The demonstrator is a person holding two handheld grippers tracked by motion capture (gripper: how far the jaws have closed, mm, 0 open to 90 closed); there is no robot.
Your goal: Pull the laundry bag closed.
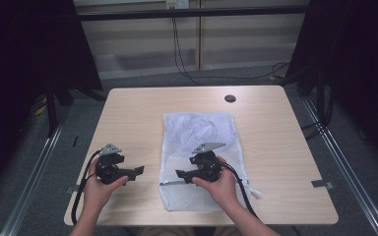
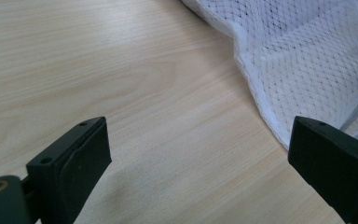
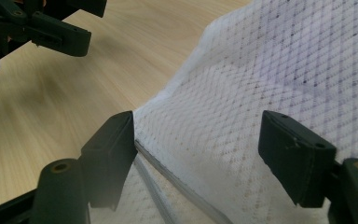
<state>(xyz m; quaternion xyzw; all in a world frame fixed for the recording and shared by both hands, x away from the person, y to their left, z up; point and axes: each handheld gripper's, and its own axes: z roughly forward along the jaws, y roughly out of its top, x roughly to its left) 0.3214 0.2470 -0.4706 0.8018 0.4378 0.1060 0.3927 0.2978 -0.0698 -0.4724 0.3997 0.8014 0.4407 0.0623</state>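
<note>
Light wood table [image 1: 128, 113] w/ rounded corners, dark round hole [image 1: 230, 98] near far edge. Grey floor [image 1: 142, 78] beyond, black cables [image 1: 179, 54] hanging down to it. Metal rails [image 1: 342, 157] along both sides, black curtains [image 1: 24, 59] left & right.

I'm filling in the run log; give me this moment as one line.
left claw: open, over bare table | right claw: open, over mesh bag near zipper | bag: flat, ungrasped

My right gripper [image 1: 181, 173] sits on the white net bag [image 1: 199, 129]. My left gripper [image 1: 139, 170] waits at its nine o'clock side.
</note>
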